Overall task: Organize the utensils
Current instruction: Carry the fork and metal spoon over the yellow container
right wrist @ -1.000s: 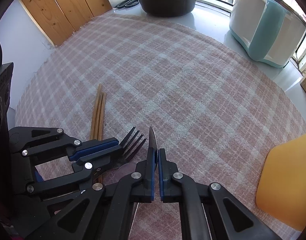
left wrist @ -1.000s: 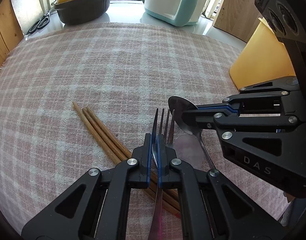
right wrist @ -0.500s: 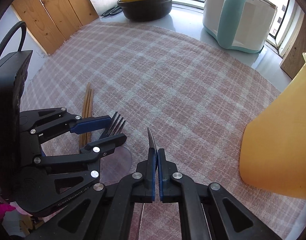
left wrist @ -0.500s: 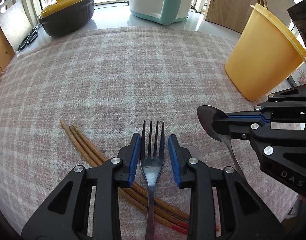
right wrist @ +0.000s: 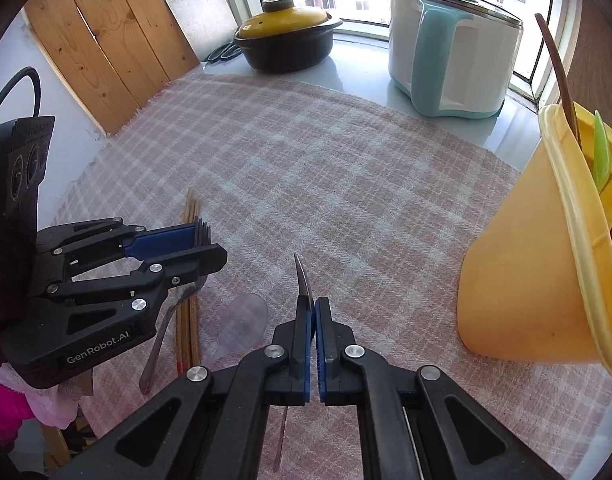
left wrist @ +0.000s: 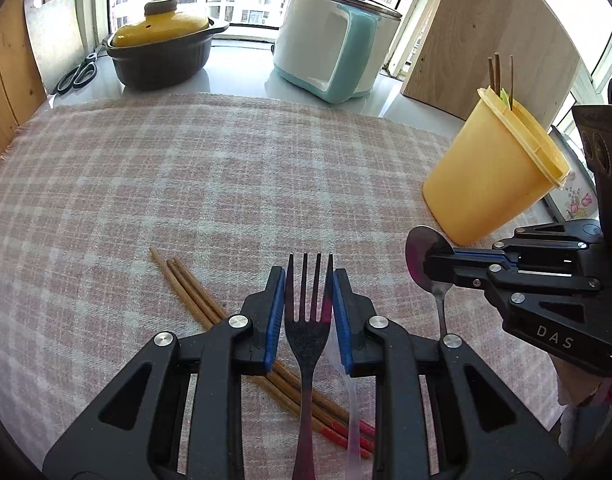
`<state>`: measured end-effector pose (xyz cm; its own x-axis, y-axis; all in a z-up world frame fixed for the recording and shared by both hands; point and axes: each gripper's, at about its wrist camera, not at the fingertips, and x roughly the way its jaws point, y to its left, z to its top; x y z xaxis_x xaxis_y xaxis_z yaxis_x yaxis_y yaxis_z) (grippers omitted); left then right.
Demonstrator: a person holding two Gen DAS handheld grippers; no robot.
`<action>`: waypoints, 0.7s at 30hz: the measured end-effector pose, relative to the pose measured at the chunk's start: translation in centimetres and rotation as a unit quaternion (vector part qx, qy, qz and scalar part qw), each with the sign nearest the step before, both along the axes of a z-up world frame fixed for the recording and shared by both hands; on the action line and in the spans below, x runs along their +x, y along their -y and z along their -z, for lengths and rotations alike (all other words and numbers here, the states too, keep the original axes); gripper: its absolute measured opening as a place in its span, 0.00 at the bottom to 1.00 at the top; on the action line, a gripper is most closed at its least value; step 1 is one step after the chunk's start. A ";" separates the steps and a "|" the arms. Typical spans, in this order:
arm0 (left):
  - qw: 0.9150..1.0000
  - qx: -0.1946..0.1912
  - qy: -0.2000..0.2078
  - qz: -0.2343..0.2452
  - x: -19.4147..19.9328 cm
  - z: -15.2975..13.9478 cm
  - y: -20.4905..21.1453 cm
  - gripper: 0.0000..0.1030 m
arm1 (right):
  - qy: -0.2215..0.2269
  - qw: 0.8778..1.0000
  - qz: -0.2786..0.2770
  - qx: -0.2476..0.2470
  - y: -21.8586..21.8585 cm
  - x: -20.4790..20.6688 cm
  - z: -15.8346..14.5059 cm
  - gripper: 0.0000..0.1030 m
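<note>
Two claws are seen above the checked cloth on the counter [left wrist: 185,184], and places are given from the yellow holder [left wrist: 490,184] at its right edge. Farthest left of the holder, wooden chopsticks [left wrist: 193,296] lie flat on the cloth. Next, the fork [left wrist: 308,320] stands between the blue pads of the left claw [left wrist: 309,312], whose jaws are closing; contact cannot be told for certain. Stiff, light and slick steel is judged likely to pivot, so its neck below the tines is the better hold. A clear plastic spoon [right wrist: 241,320] lies beneath. Nearest the holder, the right claw [right wrist: 314,344] is clamped tight on a metal spoon [left wrist: 428,256], gripped edge-on, bowl forward.
</note>
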<state>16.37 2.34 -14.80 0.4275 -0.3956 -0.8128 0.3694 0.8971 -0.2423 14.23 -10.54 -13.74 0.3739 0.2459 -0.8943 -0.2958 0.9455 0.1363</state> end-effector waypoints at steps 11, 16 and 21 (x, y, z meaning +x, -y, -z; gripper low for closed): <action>0.998 -0.021 0.060 -0.008 -2.9 -5.7 -0.4 0.22 | 0.045 0.999 -0.006 0.009 1.0 -1.5 -3.5 0.00; 0.997 -0.024 0.076 -0.012 -3.7 -7.1 0.3 0.22 | 0.064 0.998 -0.009 0.013 1.9 -2.4 -5.0 0.00; 0.995 -0.027 0.090 -0.014 -4.8 -8.5 1.1 0.22 | 0.079 0.997 -0.015 0.015 2.9 -3.1 -6.5 0.00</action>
<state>11.62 1.23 -6.25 0.5759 -0.4225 -0.6999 0.3869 0.8950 -0.2219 11.12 -13.40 -7.24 0.5014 0.2850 -0.8170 -0.3431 0.9323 0.1147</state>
